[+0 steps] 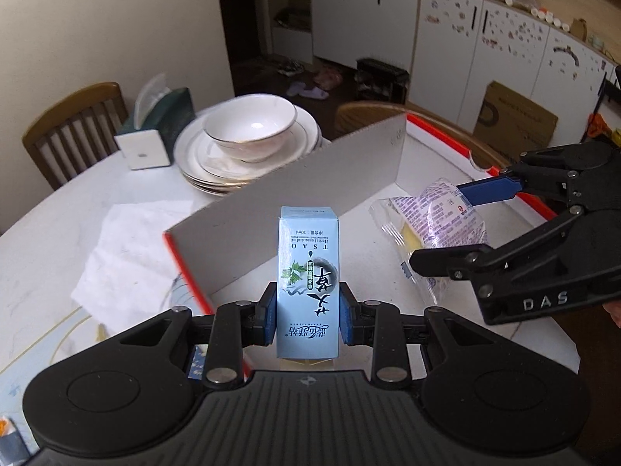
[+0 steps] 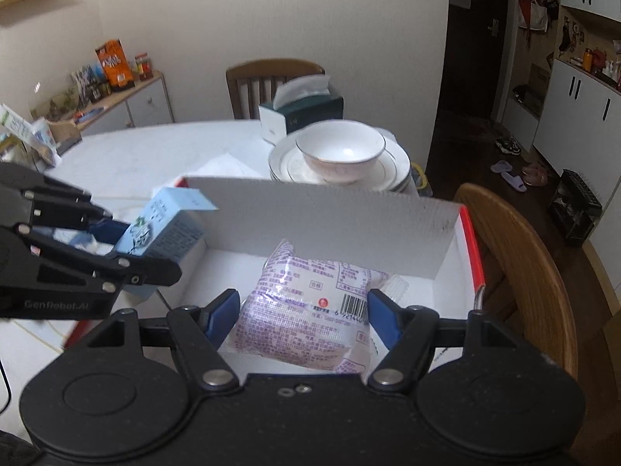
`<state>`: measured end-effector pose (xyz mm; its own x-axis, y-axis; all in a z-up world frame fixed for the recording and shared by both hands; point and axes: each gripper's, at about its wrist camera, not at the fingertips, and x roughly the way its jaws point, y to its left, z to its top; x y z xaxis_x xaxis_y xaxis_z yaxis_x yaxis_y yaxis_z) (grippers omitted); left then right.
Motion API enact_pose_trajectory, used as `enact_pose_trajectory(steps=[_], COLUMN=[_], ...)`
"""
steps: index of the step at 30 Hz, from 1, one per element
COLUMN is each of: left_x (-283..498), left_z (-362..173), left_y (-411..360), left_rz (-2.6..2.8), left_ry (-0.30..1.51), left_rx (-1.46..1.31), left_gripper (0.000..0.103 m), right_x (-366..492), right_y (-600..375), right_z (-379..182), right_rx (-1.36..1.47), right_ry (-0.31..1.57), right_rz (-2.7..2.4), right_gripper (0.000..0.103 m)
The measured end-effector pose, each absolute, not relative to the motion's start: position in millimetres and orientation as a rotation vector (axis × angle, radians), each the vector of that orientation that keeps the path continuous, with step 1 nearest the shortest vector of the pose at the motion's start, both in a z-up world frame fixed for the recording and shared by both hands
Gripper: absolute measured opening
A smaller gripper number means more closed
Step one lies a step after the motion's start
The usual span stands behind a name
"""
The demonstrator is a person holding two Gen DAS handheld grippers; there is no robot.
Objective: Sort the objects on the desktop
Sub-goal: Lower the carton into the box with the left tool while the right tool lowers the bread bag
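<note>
Two risks show from my left wrist: my left gripper [image 1: 308, 312], clenched on the upright pale blue carton [image 1: 308, 272] above the white box [image 1: 310, 178], pinches only its lower end, so it could tip. From my right wrist, my right gripper [image 2: 302, 320] brackets the purple snack packet [image 2: 306, 303] in the box; its slick, crinkly film could slip.

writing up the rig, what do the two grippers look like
Both are matte black plastic with linked bars, silver rivets and blue finger pads. The left gripper has grey "GenRobot.AI" lettering on its side; the right gripper reads "DAS". Each body has two round discs and a ribbed centre.
</note>
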<state>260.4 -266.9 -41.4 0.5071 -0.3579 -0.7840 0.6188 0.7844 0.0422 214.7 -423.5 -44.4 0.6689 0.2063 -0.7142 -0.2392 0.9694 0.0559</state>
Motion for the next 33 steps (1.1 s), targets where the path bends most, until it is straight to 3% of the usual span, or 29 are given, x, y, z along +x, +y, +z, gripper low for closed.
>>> enact_pose_trajectory(steps=[15,33], left_x=[286.0,282.6], left_z=[-93.8,-118.9], left_y=[-305.1,-315.5], left_rz=[-0.626,-0.642], left_ry=[1.066,1.168], left_rx=[0.504,0.607], left_gripper=[0.029,0.029], right_x=[228.9,233.8], right_y=[-430.1,-426.6], right_z=[-80.0,-92.4], right_rx=[-0.122,-0.169], right_ry=[0.911,0.993], right_rz=[0.267,0.285], right_gripper=[0.071,0.071])
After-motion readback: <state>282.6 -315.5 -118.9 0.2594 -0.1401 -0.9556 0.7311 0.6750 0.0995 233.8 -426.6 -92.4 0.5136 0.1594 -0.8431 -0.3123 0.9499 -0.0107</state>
